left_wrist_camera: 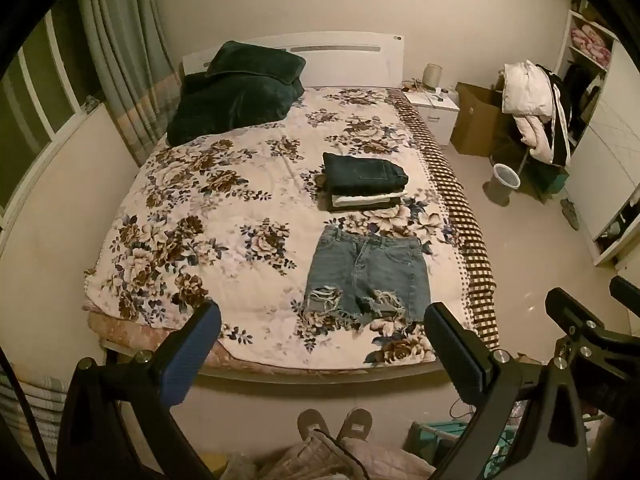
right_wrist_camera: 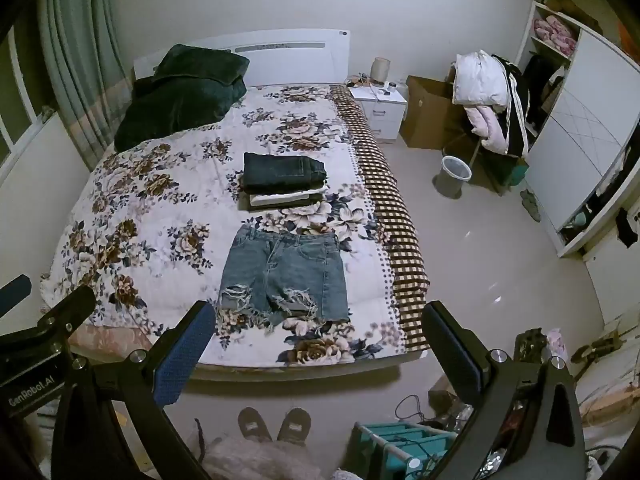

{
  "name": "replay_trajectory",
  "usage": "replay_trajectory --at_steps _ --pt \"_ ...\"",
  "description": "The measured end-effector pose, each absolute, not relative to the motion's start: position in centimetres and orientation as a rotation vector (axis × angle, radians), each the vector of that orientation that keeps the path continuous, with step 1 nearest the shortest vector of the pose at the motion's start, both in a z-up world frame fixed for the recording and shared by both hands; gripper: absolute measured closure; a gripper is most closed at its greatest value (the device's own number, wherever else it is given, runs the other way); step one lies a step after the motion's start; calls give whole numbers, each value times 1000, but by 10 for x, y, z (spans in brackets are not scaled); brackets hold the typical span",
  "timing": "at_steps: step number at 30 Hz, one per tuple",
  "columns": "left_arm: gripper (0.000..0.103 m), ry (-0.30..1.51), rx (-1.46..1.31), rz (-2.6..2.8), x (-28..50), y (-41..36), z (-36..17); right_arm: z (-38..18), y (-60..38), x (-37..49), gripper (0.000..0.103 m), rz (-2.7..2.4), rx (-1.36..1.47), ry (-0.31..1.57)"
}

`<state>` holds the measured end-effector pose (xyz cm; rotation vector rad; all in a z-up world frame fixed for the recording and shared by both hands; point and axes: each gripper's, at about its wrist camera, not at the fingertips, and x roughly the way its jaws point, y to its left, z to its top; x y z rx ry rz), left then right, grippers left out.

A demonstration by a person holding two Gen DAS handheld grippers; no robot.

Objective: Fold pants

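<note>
A pair of faded blue denim shorts with frayed, ripped hems (left_wrist_camera: pixel 366 276) (right_wrist_camera: pixel 284 272) lies flat and unfolded on the floral white-and-brown bedspread (left_wrist_camera: pixel 192 220) (right_wrist_camera: pixel 132 200), near the foot of the bed and toward its right side, waistband pointing to the white headboard (left_wrist_camera: pixel 340 54). Just beyond the waistband sits a stack of folded dark trousers (left_wrist_camera: pixel 362 182) (right_wrist_camera: pixel 282 182), apart from the shorts. A dark green plush blanket (left_wrist_camera: pixel 236 92) is heaped at the head of the bed. The left gripper (left_wrist_camera: pixel 320 356) hangs above the bed's foot edge, released, jaws spread wide and holding nothing. The right gripper (right_wrist_camera: pixel 316 352) hangs alongside it, likewise released and empty. Two grey slippers (right_wrist_camera: pixel 274 426) show on the floor below.
</note>
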<state>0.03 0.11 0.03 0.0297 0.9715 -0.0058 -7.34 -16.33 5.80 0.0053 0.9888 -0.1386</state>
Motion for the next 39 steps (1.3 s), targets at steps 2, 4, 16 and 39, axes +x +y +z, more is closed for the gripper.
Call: replay_trajectory --at_steps 2,4,16,39 --pt "0 965 58 -6 -1 -2 0 58 -164 -73 0 -137 -1 992" --pt "0 966 46 -13 0 -1 0 59 -167 -72 0 -134 -1 994" --pt "0 969 23 -28 0 3 0 60 -162 -70 0 -143 -14 997" --pt "0 966 16 -29 -2 4 -2 62 -158 -60 0 -137 -23 993"
